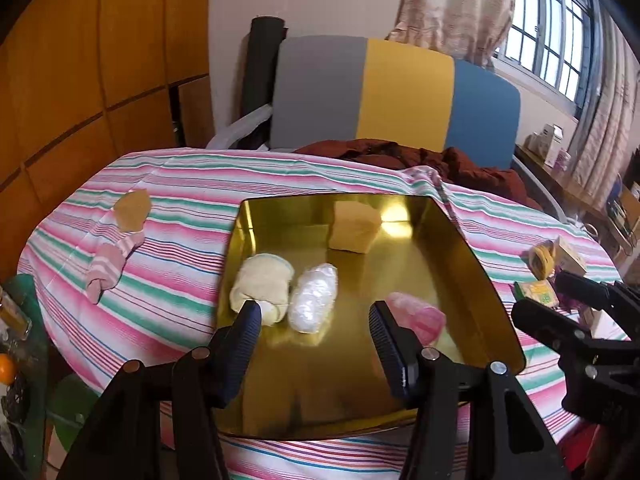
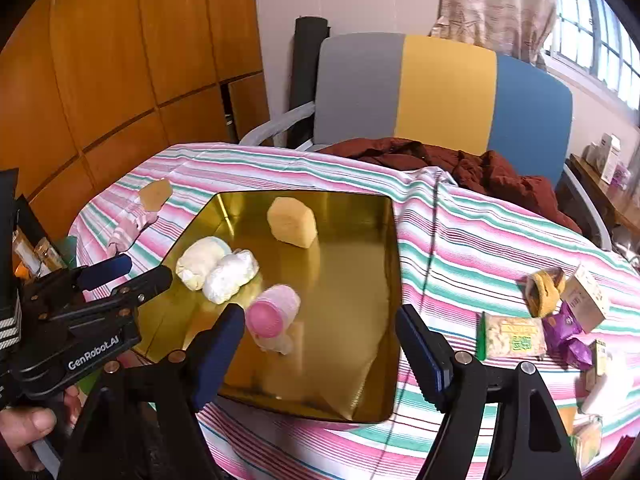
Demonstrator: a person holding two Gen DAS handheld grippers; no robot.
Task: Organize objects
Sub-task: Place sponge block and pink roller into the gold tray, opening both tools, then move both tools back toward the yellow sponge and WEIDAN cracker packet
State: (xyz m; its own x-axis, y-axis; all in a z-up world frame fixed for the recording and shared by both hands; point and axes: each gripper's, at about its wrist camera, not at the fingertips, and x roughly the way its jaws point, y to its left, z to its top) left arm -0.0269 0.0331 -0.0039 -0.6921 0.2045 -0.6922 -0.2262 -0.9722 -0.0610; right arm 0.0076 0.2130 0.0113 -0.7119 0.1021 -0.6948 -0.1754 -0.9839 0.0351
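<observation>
While both tools stand apart and empty over the gold tray (image 2: 360,360), the striped pink sock roll (image 1: 110,262) lies on the tabletop's left side, outside the tray, long axis slanting toward the far edge; left tool (image 1: 314,320) nearer, right tool (image 2: 320,320) farther.

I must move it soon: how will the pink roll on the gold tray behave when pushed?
The pink roll looks like soft rolled cloth, so probably light and squashy. Its rounded shape on the shiny tray may roll or slide easily.
</observation>
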